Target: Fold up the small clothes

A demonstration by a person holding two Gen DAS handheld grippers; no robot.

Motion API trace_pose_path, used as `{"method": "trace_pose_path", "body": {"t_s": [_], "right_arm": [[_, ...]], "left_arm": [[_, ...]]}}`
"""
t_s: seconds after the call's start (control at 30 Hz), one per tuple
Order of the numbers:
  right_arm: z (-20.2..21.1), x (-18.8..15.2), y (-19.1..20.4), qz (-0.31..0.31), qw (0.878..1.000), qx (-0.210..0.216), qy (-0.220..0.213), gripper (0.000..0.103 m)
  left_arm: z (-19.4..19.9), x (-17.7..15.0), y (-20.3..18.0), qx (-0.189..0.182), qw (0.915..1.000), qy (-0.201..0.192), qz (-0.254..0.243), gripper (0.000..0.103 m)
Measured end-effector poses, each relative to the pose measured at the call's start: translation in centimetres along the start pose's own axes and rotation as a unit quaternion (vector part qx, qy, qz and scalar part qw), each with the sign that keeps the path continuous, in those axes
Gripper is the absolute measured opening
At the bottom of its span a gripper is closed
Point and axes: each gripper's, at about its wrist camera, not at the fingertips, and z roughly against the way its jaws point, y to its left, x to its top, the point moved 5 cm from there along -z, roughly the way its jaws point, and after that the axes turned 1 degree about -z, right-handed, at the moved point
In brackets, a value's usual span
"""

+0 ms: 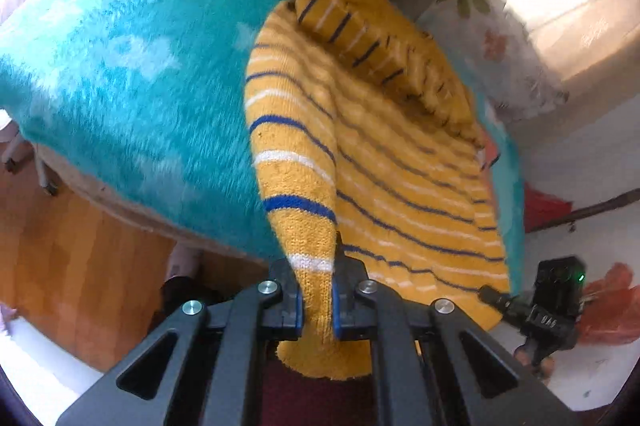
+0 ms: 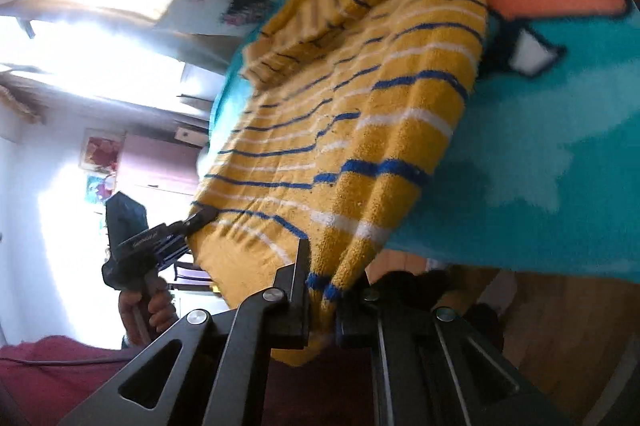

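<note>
Grippers left (image 1: 316, 300) and right (image 2: 324, 302) were each clamped on a near corner of the sweater (image 1: 380, 154), which lay on the blanket (image 1: 132, 66). Uneven lifting could have skewed the fold or pulled knit from the pads.

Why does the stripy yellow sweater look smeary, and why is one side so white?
Left wrist view: the yellow sweater and teal blanket are streaked with motion blur, edges curved by the fisheye. Right wrist view: window glare washes out the left side.
</note>
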Motion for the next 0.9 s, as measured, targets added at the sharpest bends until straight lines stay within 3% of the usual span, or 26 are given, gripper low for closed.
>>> {"method": "trace_pose_path", "body": {"t_s": [0.1,0.27,0.47,0.67,0.87,0.9], "right_arm": [[-0.8,0.8,-0.9,-0.025,1.000,0.006,-0.003,0.009],[-0.5,3.2,0.8,-0.007,1.000,0.017,-0.008,0.009],[0.6,11.3,3.4,-0.001,0.997,0.037,-0.060,0.009],[-0.5,21.7,3.5,-0.031,0.992,0.032,-0.117,0.009],[-3.0,28.7,-0.1,-0.088,0.987,0.000,-0.136,0.013],[-3.4,29.7,-1.1,-0.109,0.984,0.005,-0.139,0.020]], "left_arm": [[-0.5,0.6,0.7,-0.001,0.9997,0.009,0.021,0.009],[1.1,3.5,0.1,-0.017,0.9996,-0.018,0.013,0.009],[0.6,12.8,-3.2,-0.058,0.9972,-0.048,-0.004,0.009],[-5.9,24.3,-6.5,-0.025,0.9966,-0.052,-0.058,0.009],[-11.7,30.6,-8.2,-0.018,0.9961,-0.027,-0.082,0.011],[-12.6,31.4,-8.2,-0.020,0.9966,-0.019,-0.078,0.013]]}}
